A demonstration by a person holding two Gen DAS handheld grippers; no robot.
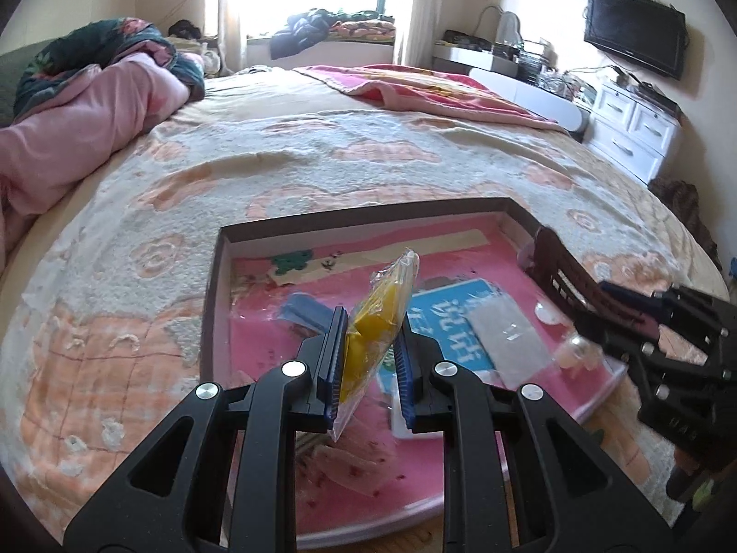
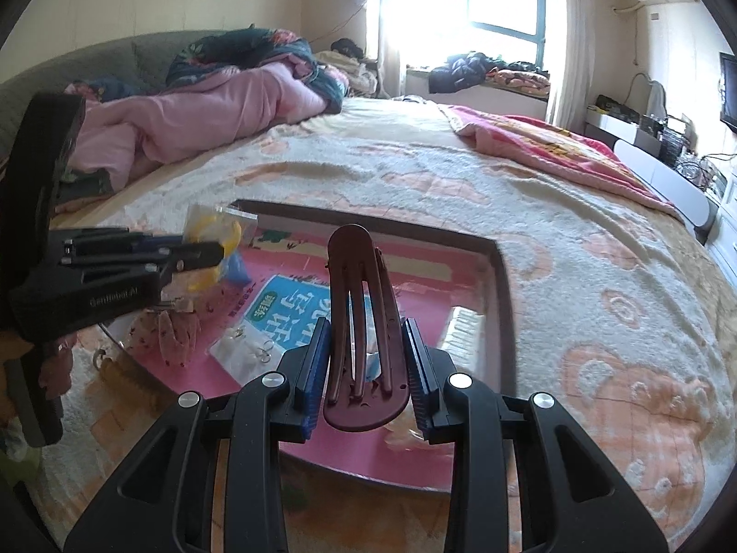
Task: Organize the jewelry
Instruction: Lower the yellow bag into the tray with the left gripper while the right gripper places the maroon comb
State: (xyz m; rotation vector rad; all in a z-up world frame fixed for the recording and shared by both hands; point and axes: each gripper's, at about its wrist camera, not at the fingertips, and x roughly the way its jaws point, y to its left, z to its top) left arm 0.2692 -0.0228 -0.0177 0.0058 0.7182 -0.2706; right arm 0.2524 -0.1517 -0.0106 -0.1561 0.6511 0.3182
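Note:
My left gripper (image 1: 371, 322) is shut on a clear plastic bag with a yellow piece inside (image 1: 391, 285), held upright over a shallow tray with a dark brown rim (image 1: 216, 285) and a pink floor. My right gripper (image 2: 366, 322) is shut on a long brown hair clip (image 2: 354, 253) that stands up between its blue pads, over the tray's right half. The left wrist view shows the right gripper (image 1: 612, 308) and the clip (image 1: 557, 267) at the tray's right edge. The right wrist view shows the left gripper (image 2: 202, 246) and the bag (image 2: 216, 230) at far left.
In the tray lie a blue printed card (image 1: 456, 318), a small clear bag of earrings (image 2: 248, 345), a blue piece (image 1: 304, 311) and a pink floral cloth piece (image 2: 175, 327). The tray rests on a floral bedspread (image 1: 322, 152). A pink quilt (image 1: 92, 110) is far left, white drawers (image 1: 635, 124) far right.

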